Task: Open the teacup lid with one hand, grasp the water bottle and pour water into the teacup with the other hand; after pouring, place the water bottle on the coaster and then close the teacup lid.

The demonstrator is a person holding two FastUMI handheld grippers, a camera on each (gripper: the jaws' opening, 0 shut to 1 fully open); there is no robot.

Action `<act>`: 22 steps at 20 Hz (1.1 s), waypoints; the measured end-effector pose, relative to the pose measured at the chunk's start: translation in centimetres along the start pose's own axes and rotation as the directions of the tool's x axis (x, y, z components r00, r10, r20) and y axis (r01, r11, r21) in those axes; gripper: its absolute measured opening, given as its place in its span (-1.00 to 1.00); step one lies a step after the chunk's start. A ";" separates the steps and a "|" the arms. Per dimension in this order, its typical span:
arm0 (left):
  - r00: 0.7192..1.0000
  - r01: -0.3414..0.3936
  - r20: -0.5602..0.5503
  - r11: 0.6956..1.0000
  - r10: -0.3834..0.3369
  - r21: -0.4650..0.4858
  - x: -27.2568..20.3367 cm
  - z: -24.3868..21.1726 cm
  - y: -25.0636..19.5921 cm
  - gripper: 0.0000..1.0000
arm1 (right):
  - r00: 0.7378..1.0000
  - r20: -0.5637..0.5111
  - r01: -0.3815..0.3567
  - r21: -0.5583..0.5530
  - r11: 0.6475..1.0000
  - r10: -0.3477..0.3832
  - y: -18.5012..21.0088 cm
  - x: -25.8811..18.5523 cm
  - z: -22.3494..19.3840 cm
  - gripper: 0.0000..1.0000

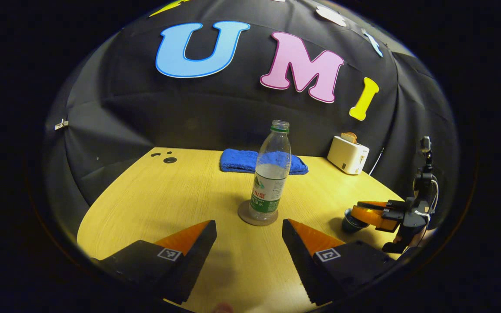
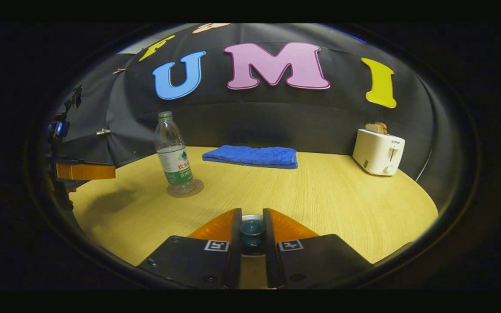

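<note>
Clear capless water bottle [image 1: 271, 174] upright on round coaster [image 1: 246, 216], dark teacup [image 1: 351, 221] well apart

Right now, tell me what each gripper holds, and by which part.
The left gripper is open, holding nothing; the water bottle stands free on the coaster. The right gripper pinches the teacup lid by its knob.

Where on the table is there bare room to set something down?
Bare wood lies between the water bottle on its coaster and the toaster, in front of the blue towel. It is crowded around the right claw at the teacup lid.
</note>
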State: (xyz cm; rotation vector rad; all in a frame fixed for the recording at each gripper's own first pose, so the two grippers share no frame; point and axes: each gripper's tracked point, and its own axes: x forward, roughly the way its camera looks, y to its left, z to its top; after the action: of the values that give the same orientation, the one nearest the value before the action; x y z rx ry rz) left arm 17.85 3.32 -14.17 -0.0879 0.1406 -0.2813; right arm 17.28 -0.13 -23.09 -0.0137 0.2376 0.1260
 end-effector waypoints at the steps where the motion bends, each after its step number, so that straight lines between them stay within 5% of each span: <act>1: 1.000 0.001 0.002 1.000 -0.001 -0.005 -0.1 0.1 -0.2 0.92 | 1.000 0.001 0.000 0.004 1.000 0.000 -0.1 0.1 0.0 -0.43; 4: 1.000 0.008 0.007 1.000 -0.008 -0.002 -0.2 0.5 -1.4 0.92 | 1.000 0.015 0.000 0.028 1.000 0.000 -0.3 -0.1 0.8 -0.26; 8: 1.000 -0.009 0.022 1.000 0.009 0.004 -1.3 2.3 -3.0 0.92 | 0.998 0.056 -0.038 0.082 0.996 0.034 0.2 -1.8 3.9 1.00; 11: 0.999 -0.034 0.030 0.999 0.036 -0.038 -2.8 4.2 -4.4 0.92 | 0.997 0.076 0.000 0.078 0.997 -0.006 -1.0 -4.3 7.1 0.99; 14: 0.988 -0.145 0.053 0.989 0.147 -0.037 -5.1 6.9 -4.2 0.92 | 0.994 0.098 0.040 0.077 0.996 -0.047 -2.4 -7.5 10.6 0.99; 17: 0.981 -0.190 0.032 0.977 0.193 -0.093 -8.4 8.0 -7.0 0.92 | 0.993 0.116 0.015 0.110 0.994 -0.027 -2.6 -10.4 13.2 0.98; 22: 0.930 -0.346 0.110 0.937 0.350 -0.053 -14.8 10.7 -8.4 0.90 | 0.981 0.187 0.015 0.176 0.984 -0.049 -2.8 -16.6 18.8 0.98</act>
State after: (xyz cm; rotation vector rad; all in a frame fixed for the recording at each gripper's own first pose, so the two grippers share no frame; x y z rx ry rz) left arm 3.14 0.16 -0.91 -0.1104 0.0414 0.0817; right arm 6.03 -4.44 -0.92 0.1681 0.0558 0.0735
